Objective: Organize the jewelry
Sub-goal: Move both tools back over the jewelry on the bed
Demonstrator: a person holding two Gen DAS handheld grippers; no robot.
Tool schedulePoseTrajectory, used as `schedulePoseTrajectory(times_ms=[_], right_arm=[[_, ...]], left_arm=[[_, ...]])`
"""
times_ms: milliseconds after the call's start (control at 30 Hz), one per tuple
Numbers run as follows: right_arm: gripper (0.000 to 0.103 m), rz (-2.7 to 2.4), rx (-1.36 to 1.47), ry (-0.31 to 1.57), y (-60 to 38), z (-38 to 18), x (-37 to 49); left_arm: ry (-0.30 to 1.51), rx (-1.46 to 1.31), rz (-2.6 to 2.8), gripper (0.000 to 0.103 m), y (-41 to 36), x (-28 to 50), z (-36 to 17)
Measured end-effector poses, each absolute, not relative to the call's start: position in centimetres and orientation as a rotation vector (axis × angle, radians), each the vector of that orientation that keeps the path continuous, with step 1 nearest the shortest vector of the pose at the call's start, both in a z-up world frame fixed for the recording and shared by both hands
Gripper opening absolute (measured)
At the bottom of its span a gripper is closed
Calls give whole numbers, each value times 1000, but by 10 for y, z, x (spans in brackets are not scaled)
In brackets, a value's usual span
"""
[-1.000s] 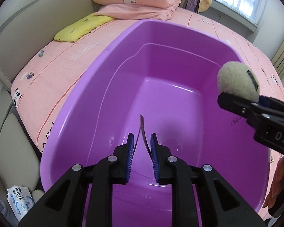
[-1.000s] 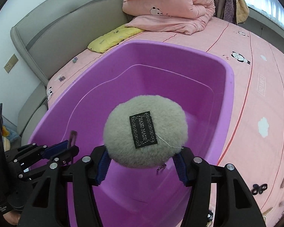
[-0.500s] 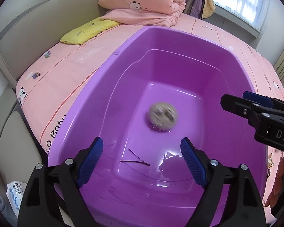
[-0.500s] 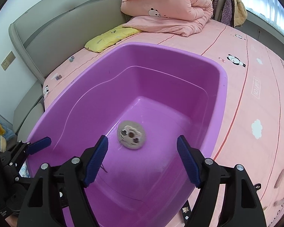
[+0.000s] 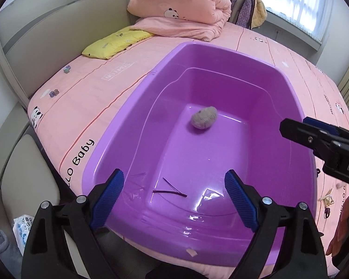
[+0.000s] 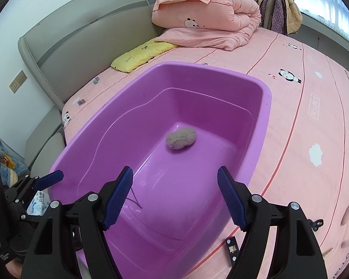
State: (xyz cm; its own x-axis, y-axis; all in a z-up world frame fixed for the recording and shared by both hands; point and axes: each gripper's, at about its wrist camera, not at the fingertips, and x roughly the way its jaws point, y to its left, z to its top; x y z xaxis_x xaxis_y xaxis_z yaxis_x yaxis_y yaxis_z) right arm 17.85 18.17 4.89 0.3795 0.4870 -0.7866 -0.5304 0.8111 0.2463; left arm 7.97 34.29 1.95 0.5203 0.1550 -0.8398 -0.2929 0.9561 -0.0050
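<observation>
A purple tub [image 5: 137, 107] sits on the pink bed [image 6: 314, 97]. On its floor toward the far end lies a fluffy grey pom-pom clip [image 5: 204, 120]; a thin dark hairpin [image 5: 172, 189] lies at the near end. The left gripper [image 5: 174, 197] has just opened further, nothing between its jaws. The right gripper [image 6: 175, 195] gapes empty too. Only the right wrist view shows small trinkets [image 6: 231, 248] beside the tub; the left shows the whole hairpin.

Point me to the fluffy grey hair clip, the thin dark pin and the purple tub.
fluffy grey hair clip [image 5: 204, 120], left wrist view, middle of its fuzzy body.
thin dark pin [image 5: 168, 191], left wrist view, its lower straight leg.
purple tub [image 6: 266, 97], right wrist view, far right rim.
</observation>
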Motion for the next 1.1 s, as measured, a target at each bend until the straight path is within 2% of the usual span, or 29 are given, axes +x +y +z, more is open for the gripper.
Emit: schedulePoseTrajectory(times_ms=[567,867,1100], right_arm=[[72,519,87,887,34,68,98],[72,299,139,852,-90,62,47],[72,138,169,867,-175,46,4]], left_arm=[[908,-75,149,96,253,33,54],[884,-39,22,96,171,10,51],[941,-31,-60,97,114,4,28]])
